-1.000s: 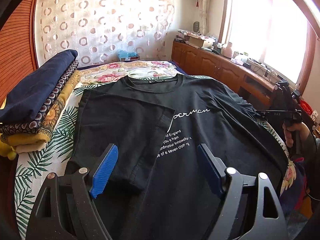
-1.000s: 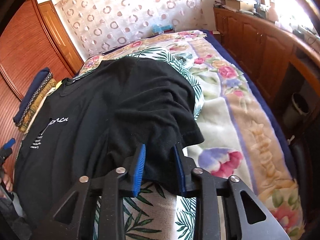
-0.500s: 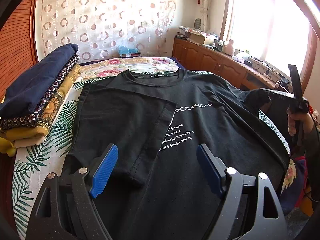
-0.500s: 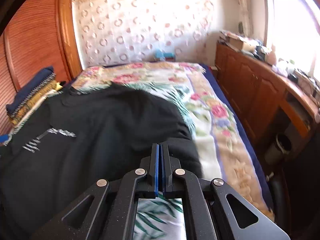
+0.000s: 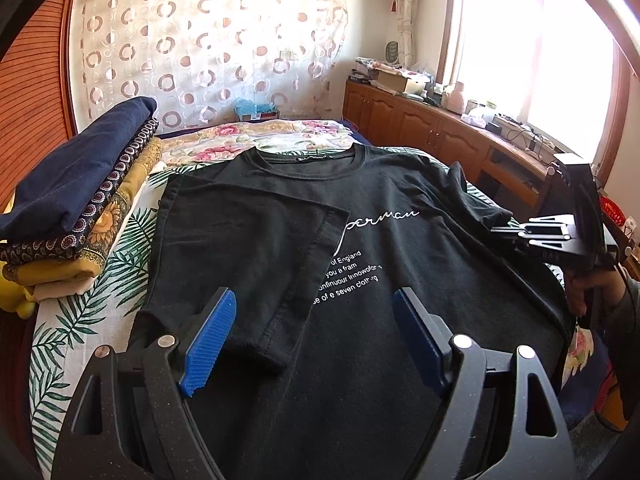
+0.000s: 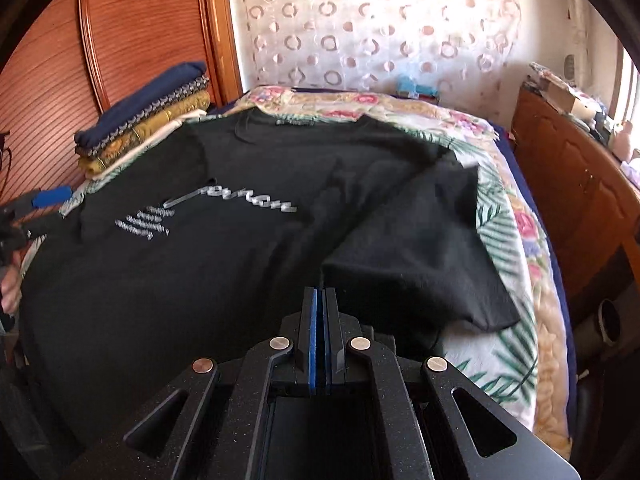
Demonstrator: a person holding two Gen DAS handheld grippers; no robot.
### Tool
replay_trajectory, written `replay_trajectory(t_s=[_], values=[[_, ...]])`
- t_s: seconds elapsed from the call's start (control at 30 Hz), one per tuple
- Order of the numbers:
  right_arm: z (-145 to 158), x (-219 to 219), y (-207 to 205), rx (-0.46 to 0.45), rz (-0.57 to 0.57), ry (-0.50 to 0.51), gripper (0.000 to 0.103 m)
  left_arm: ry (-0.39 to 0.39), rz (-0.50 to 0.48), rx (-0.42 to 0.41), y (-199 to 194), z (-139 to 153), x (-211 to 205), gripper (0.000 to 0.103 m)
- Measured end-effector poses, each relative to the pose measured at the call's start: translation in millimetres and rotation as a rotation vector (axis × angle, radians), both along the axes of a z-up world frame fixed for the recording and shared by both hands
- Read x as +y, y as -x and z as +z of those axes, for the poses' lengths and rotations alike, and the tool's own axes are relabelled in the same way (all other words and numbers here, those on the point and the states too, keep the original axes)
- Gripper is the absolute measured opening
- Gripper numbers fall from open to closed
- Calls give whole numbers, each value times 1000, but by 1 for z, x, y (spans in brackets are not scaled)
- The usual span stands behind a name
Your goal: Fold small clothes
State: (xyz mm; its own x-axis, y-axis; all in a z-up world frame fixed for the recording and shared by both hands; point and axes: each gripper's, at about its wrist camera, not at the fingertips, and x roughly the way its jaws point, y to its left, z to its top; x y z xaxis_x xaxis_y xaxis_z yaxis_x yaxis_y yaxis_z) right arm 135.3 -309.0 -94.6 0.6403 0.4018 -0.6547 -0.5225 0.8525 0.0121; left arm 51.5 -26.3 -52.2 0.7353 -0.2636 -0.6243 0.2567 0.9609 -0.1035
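A black T-shirt (image 5: pixel 360 264) with white lettering lies face up on the bed; its left side and sleeve are folded in over the chest. My left gripper (image 5: pixel 312 336) is open and empty, low over the shirt's hem. My right gripper (image 6: pixel 320 308) is shut on the shirt's right edge and lifts it, the right sleeve (image 6: pixel 420 248) hanging beside it. The shirt fills the right wrist view (image 6: pixel 200 260). The right gripper shows in the left wrist view (image 5: pixel 508 228), and the left gripper at the left edge of the right wrist view (image 6: pixel 40 204).
A stack of folded clothes (image 5: pixel 76 208) sits at the bed's left side, also in the right wrist view (image 6: pixel 148 124). The bed has a floral and leaf-print cover (image 5: pixel 80 320). Wooden cabinets (image 5: pixel 420 128) line the right wall. A wooden wardrobe (image 6: pixel 120 40) stands on the left.
My right gripper closed on the shirt's right edge, lifted it and swung it inward towards the left. My left gripper stayed open and hardly moved.
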Motion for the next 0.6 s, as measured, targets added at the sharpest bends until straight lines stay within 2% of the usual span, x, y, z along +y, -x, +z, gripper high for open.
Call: replay_trajectory(t_s=[0.1, 0.27, 0.3, 0.4, 0.53, 0.6], values=[[2, -1, 1, 4, -6, -7, 2, 7, 1, -9, 2, 1, -1, 82], [24, -4, 17, -23, -25, -33, 15, 4, 0, -21, 3, 3, -4, 82], [31, -9, 22, -40, -34, -44, 21, 4, -1, -22, 3, 3, -4, 82], [46, -25, 29, -93, -80, -58, 50, 7, -5, -20, 3, 2, -6, 82], [48, -51, 15, -96, -163, -57, 52, 6, -10, -16, 3, 0, -8, 82], [40, -61, 0, -64, -200, -61, 52, 5, -13, -12, 2, -1, -9, 82]])
